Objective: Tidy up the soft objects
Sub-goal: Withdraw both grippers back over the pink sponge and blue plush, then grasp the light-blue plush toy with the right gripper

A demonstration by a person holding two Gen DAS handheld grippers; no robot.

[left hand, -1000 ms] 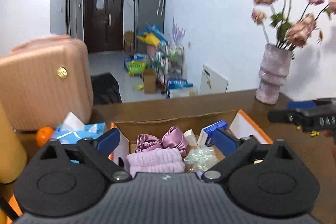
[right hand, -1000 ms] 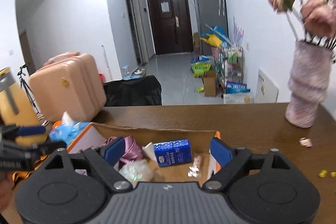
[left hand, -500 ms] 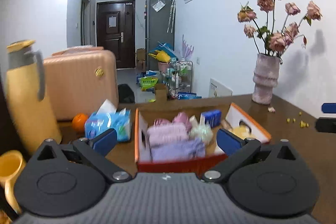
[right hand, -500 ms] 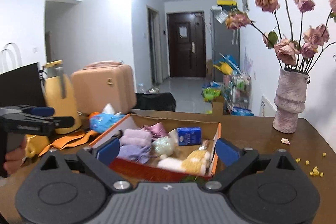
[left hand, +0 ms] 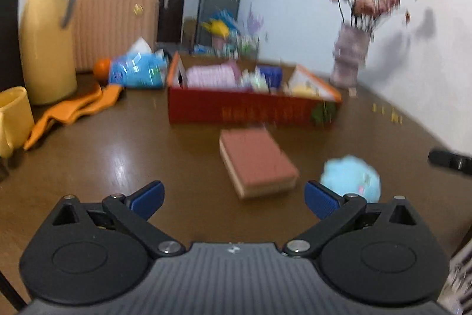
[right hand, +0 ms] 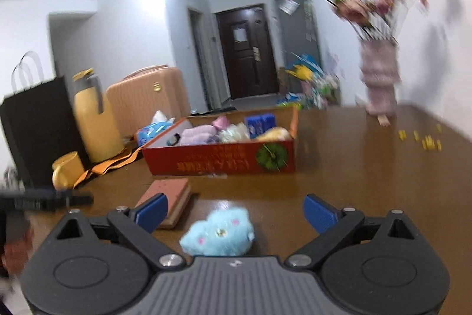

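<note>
A red cardboard box (left hand: 250, 108) (right hand: 224, 161) holds several soft things: lilac folded cloths (left hand: 211, 76) (right hand: 197, 135), a pale mesh ball (right hand: 234, 133), a yellow plush (right hand: 273, 134). A brown sponge block (left hand: 256, 161) (right hand: 168, 197) and a light blue plush (left hand: 351, 177) (right hand: 219, 232) lie on the brown table in front of the box. My left gripper (left hand: 234, 197) is open and empty, the sponge just ahead of it. My right gripper (right hand: 236, 211) is open, with the blue plush low between its fingers, not gripped.
A yellow thermos (left hand: 47, 34) (right hand: 94, 114), yellow cup (left hand: 13, 120), orange cloth (left hand: 73, 108), tissue pack (left hand: 137, 70) and orange fruit (left hand: 101, 68) stand left of the box. A flower vase (left hand: 349, 61) (right hand: 379, 78) stands at the back right. A black paper bag (right hand: 35, 123) is far left.
Both grippers have pulled back from over the box towards the table's near side. The sponge and blue plush have come into view. Both stay open.
</note>
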